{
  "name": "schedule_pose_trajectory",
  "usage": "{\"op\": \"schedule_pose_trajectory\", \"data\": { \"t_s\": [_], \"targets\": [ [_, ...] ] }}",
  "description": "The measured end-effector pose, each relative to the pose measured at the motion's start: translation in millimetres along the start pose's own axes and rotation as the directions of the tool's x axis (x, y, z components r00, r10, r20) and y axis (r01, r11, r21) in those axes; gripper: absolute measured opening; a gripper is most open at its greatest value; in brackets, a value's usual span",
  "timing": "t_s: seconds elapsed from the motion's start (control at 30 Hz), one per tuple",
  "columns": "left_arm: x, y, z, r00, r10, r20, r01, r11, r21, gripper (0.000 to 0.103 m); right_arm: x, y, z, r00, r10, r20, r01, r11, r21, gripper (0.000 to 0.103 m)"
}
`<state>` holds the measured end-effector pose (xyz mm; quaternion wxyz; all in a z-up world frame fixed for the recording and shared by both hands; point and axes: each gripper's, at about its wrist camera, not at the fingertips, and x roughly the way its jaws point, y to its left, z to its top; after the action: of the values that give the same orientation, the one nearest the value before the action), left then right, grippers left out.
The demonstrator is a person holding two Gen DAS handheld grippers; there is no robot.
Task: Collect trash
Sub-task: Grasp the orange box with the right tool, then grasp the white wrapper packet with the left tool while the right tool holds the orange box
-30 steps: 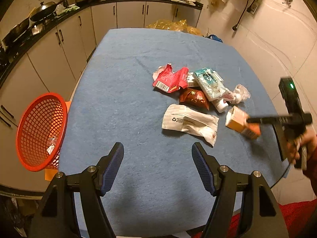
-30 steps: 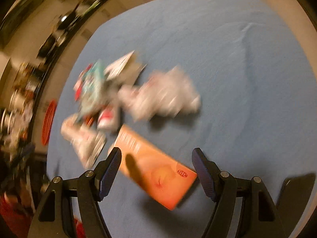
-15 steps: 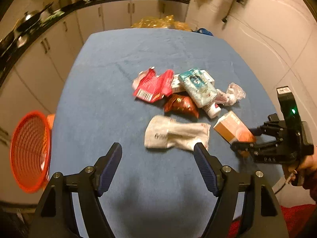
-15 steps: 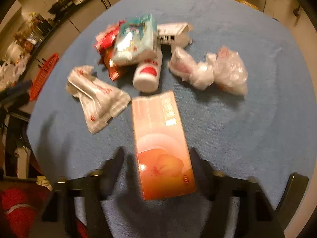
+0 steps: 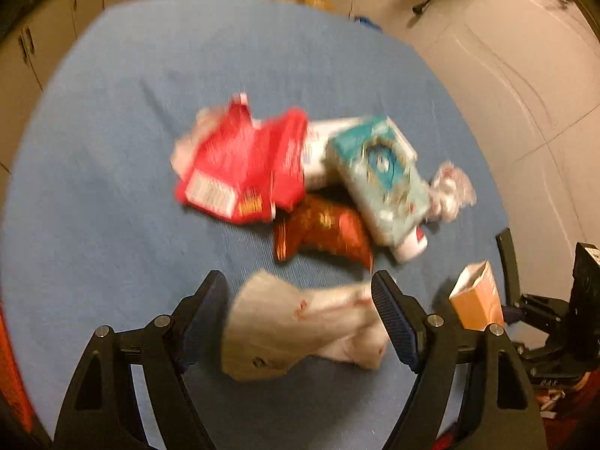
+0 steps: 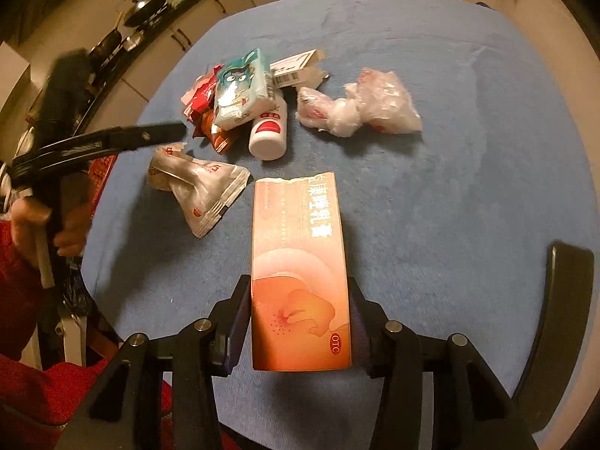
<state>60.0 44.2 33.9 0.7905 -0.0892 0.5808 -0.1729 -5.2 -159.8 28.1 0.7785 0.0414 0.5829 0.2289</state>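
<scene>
My right gripper (image 6: 299,296) is shut on an orange carton (image 6: 300,273), which also shows in the left wrist view (image 5: 478,298), standing on end. My left gripper (image 5: 300,296) is open, its fingers on either side of a white crumpled wrapper (image 5: 296,330), also in the right wrist view (image 6: 198,187). Beyond lie a red wrapper (image 5: 243,168), a brown-red snack pack (image 5: 326,232), a teal tissue pack (image 5: 382,176), a white bottle (image 6: 268,133) and a clear plastic wad (image 6: 360,105).
The trash lies on a blue tablecloth (image 5: 112,150). An orange-red basket edge (image 5: 11,375) shows at the far left. A dark chair back (image 6: 555,318) stands at the table's right. Kitchen cabinets (image 5: 45,37) run behind.
My right gripper has closed on the orange carton. My left gripper has moved forward and down so its open fingers flank the white wrapper.
</scene>
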Motion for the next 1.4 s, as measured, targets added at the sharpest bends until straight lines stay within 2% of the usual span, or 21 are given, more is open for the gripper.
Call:
{"op": "schedule_pose_trajectory", "data": {
  "t_s": [0.13, 0.27, 0.3, 0.37, 0.43, 0.57, 0.67, 0.7, 0.77, 0.83, 0.9, 0.93, 1.03, 1.23, 1.33, 1.4],
  "targets": [
    [0, -10, -27, 0.999, 0.007, -0.038, -0.004, 0.997, 0.075, 0.080, -13, -18, -11, 1.000, 0.014, 0.011, -0.014, 0.999, 0.046, 0.052],
    [-6, -33, -62, 0.998, 0.024, -0.063, -0.012, 0.982, 0.186, 0.080, -19, -24, -15, 0.999, 0.024, 0.022, -0.026, 0.997, 0.075, 0.052],
    [-7, -36, -67, 0.997, 0.017, -0.076, -0.002, 0.981, 0.193, 0.080, -19, -25, -17, 0.999, 0.024, 0.024, -0.026, 0.997, 0.077, 0.052],
    [-14, -50, -83, 0.995, -0.045, -0.093, 0.065, 0.972, 0.225, 0.080, -21, -25, -18, 0.999, 0.027, 0.027, -0.029, 0.996, 0.084, 0.052],
    [-23, -60, -91, 0.997, -0.035, -0.066, 0.052, 0.961, 0.270, 0.080, -21, -21, -15, 0.999, 0.023, 0.033, -0.025, 0.996, 0.086, 0.052],
    [-29, -67, -84, 0.999, 0.049, -0.002, -0.045, 0.944, 0.327, 0.080, -24, -20, -14, 0.999, 0.016, 0.043, -0.020, 0.995, 0.094, 0.052],
    [-23, -66, -68, 0.994, 0.113, 0.010, -0.109, 0.929, 0.355, 0.080, -23, -19, -13, 0.999, 0.017, 0.046, -0.022, 0.994, 0.104, 0.052],
    [-20, -70, -67, 0.989, 0.148, 0.016, -0.142, 0.911, 0.387, 0.080, -23, -19, -13, 0.999, 0.014, 0.046, -0.019, 0.994, 0.105, 0.052],
    [-18, -72, -64, 0.985, 0.170, 0.010, -0.157, 0.887, 0.433, 0.080, -23, -19, -14, 0.999, 0.012, 0.047, -0.017, 0.994, 0.106, 0.052],
    [-17, -73, -69, 0.987, 0.161, -0.009, -0.140, 0.885, 0.445, 0.080, -24, -18, -15, 0.999, 0.010, 0.049, -0.015, 0.994, 0.109, 0.052],
    [-19, -67, -77, 0.991, 0.120, -0.051, -0.087, 0.902, 0.424, 0.080, -25, -19, -16, 0.999, 0.010, 0.051, -0.016, 0.993, 0.114, 0.052],
    [-21, -64, -84, 0.993, 0.073, -0.088, -0.032, 0.916, 0.401, 0.080, -25, -20, -17, 0.999, 0.008, 0.050, -0.014, 0.993, 0.119, 0.052],
    [-33, -61, -96, 0.995, 0.026, -0.091, 0.011, 0.922, 0.387, 0.080, -26, -22, -19, 0.999, 0.003, 0.049, -0.010, 0.991, 0.132, 0.052],
    [-60, -55, -85, 0.999, 0.044, -0.001, -0.040, 0.928, 0.371, 0.080, -29, -23, -21, 0.998, 0.001, 0.058, -0.009, 0.990, 0.141, 0.052],
    [-49, -66, -71, 0.995, 0.094, 0.034, -0.099, 0.904, 0.416, 0.080, -29, -19, -20, 0.998, 0.007, 0.061, -0.015, 0.990, 0.139, 0.052],
    [-37, -75, -63, 0.990, 0.124, 0.065, -0.140, 0.878, 0.457, 0.080, -28, -16, -19, 0.998, 0.009, 0.062, -0.018, 0.991, 0.136, 0.052]
  ]
}}
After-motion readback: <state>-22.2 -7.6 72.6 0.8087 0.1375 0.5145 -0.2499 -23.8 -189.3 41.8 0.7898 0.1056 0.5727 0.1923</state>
